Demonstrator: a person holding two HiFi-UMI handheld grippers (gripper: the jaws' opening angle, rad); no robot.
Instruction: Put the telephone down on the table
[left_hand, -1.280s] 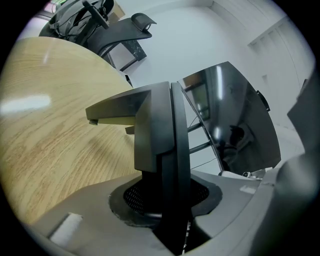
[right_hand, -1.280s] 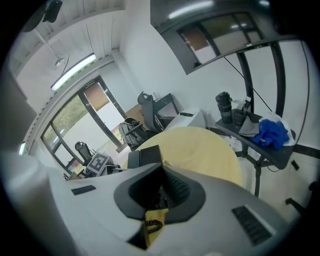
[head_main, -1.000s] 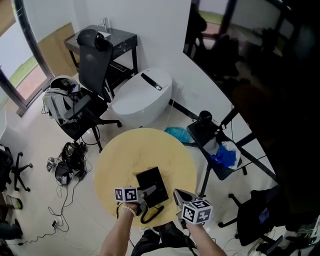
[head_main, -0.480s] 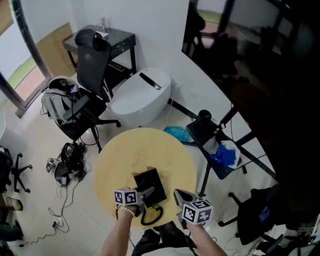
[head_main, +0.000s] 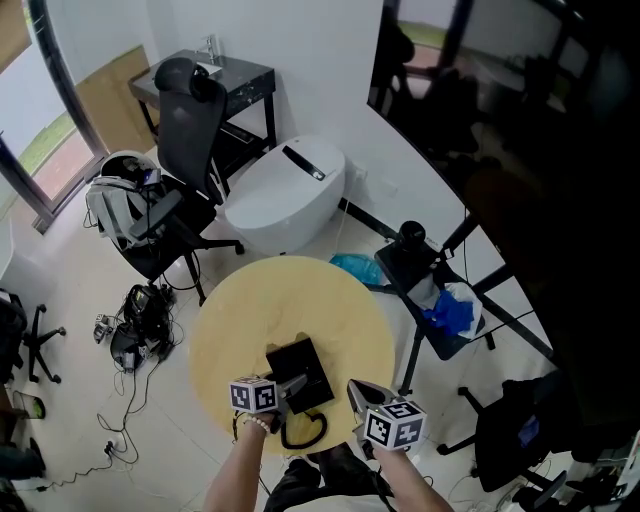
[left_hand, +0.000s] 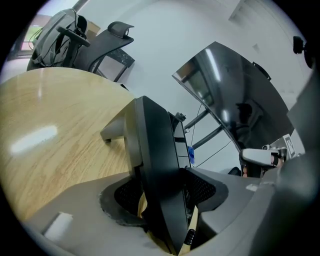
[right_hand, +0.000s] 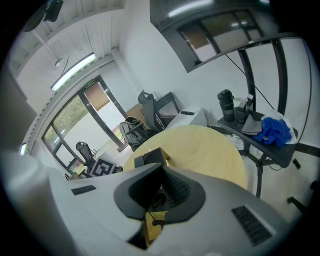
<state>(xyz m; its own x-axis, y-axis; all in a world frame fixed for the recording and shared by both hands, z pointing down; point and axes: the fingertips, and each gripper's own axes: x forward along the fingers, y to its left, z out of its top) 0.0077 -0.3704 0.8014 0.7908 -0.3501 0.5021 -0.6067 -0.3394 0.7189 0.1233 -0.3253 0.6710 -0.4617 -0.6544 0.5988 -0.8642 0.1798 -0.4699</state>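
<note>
A black telephone lies on the round wooden table near its front edge, and its black cord loops over the rim. My left gripper is at the phone's near end. In the left gripper view the phone's edge stands between the jaws of the left gripper, which are opening; a gap shows beside the left pad. My right gripper hovers just right of the phone, its jaws together on nothing. In the right gripper view, the phone shows beyond the right gripper.
A black office chair and a white rounded unit stand beyond the table. A backpack and loose cables lie on the floor at the left. A black stand with a blue cloth is at the right.
My left gripper and the phone's near end have sunk slightly toward the table's front edge. The cord loop has shifted a little. The right gripper has kept still.
</note>
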